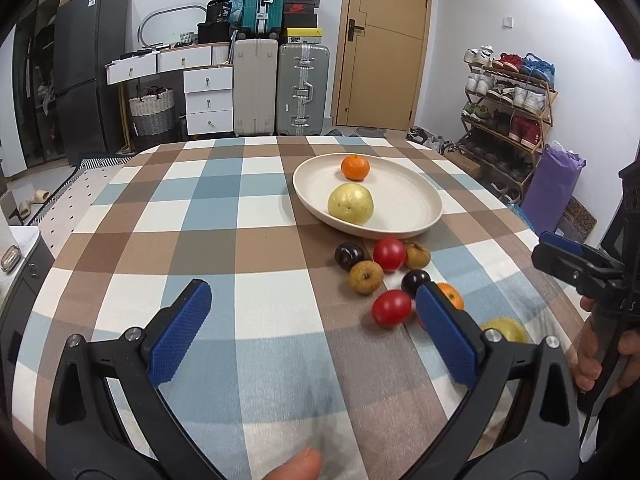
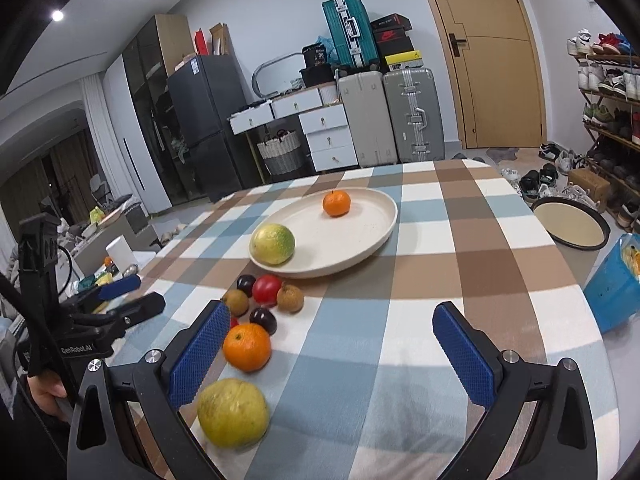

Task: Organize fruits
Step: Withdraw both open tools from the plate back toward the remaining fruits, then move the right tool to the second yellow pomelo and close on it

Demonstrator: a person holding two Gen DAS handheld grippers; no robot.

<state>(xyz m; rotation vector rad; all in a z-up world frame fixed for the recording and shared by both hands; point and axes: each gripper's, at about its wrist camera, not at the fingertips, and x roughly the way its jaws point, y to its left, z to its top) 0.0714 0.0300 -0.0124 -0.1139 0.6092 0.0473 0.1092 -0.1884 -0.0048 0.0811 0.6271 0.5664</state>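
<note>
A cream plate [image 1: 416,200] [image 2: 360,240] on the checked tablecloth holds a small orange [image 1: 355,167] [image 2: 336,203] and a yellow-green guava [image 1: 351,203] [image 2: 273,243]. In front of it lie loose fruits: two red tomatoes [image 1: 389,254] [image 1: 391,308], two dark plums [image 1: 349,256] [image 2: 263,319], two brown fruits [image 1: 365,277] [image 2: 290,298], an orange [image 2: 247,346] and a yellow guava [image 2: 233,412]. My left gripper [image 1: 312,332] is open and empty, left of the pile. My right gripper [image 2: 336,356] is open and empty, with the orange and guava by its left finger.
The table's far edge faces suitcases [image 1: 280,88], drawers and a door. A shoe rack [image 1: 508,108] stands to the right. A round tray [image 2: 570,224] and a blue bin [image 2: 612,284] sit off the table's right side.
</note>
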